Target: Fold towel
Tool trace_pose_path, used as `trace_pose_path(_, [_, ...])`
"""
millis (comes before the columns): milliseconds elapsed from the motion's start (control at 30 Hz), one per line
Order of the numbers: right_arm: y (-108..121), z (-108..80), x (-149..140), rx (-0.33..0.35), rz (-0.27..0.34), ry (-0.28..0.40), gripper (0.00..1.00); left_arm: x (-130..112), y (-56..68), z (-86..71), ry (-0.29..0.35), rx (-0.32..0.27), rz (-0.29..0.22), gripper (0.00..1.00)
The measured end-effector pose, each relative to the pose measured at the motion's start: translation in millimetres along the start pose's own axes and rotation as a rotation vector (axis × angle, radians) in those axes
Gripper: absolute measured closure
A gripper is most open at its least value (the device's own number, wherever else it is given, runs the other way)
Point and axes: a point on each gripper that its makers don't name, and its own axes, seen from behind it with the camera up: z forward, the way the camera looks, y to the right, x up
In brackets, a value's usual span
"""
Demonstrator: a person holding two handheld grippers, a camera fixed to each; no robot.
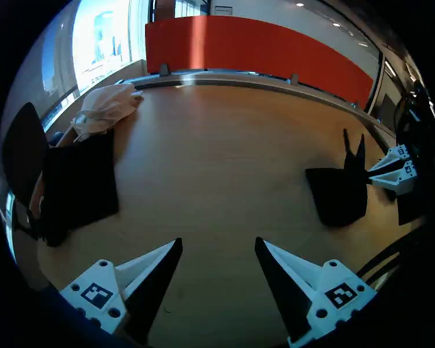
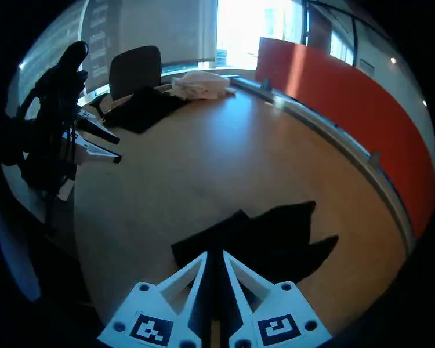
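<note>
A small black towel (image 2: pixel 264 240) lies partly folded on the wooden table (image 2: pixel 206 156), and its near edge runs in between my right gripper's (image 2: pixel 216 255) fingers, which are shut on it. In the left gripper view the same towel (image 1: pixel 336 194) sits at the right, with the right gripper (image 1: pixel 385 171) pinching its raised edge. My left gripper (image 1: pixel 217 249) hovers open over bare wood, well left of the towel, with nothing between its fingers. The right gripper view shows the left gripper (image 2: pixel 98 145) far off at the left, held by a dark-sleeved hand (image 2: pixel 49 127).
A dark cloth pile (image 1: pixel 78 180) and a cream cloth (image 1: pixel 104 107) lie at the table's far left corner, beside a black chair (image 1: pixel 23 151). A red partition (image 1: pixel 258 49) and a metal rail line the far edge. Bare wood spans the table's middle.
</note>
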Motion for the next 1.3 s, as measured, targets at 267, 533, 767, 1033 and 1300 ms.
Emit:
trace_pose_path(267, [-1,19.1,-13,-0.012,0.044,-0.035,0.47,-8,-11.0,-1.6,-0.011,0.015,-0.011,0.07])
trace_pose_path(533, [12,9.7,-16,-0.04,0.081,-0.027,0.34,-6,-10.3,-0.2,-0.009,0.01,-0.013,0.07])
trace_pose_path(767, [17,4.8,-31,-0.058,0.103,-0.045,0.34,-2,-7.3,0.8,-0.003,0.004,-0.005,0.07])
trace_pose_path(1033, [14,2.6,-60,-0.07,0.122,-0.083,0.34,-2,-6.0,1.3,-0.006,0.002,0.001,0.07])
trace_pose_path(1300, [11,-3.3,-89,-0.082,0.141,-0.123,0.34,-1,-4.9,0.6,-0.004,0.001,0.004,0.07])
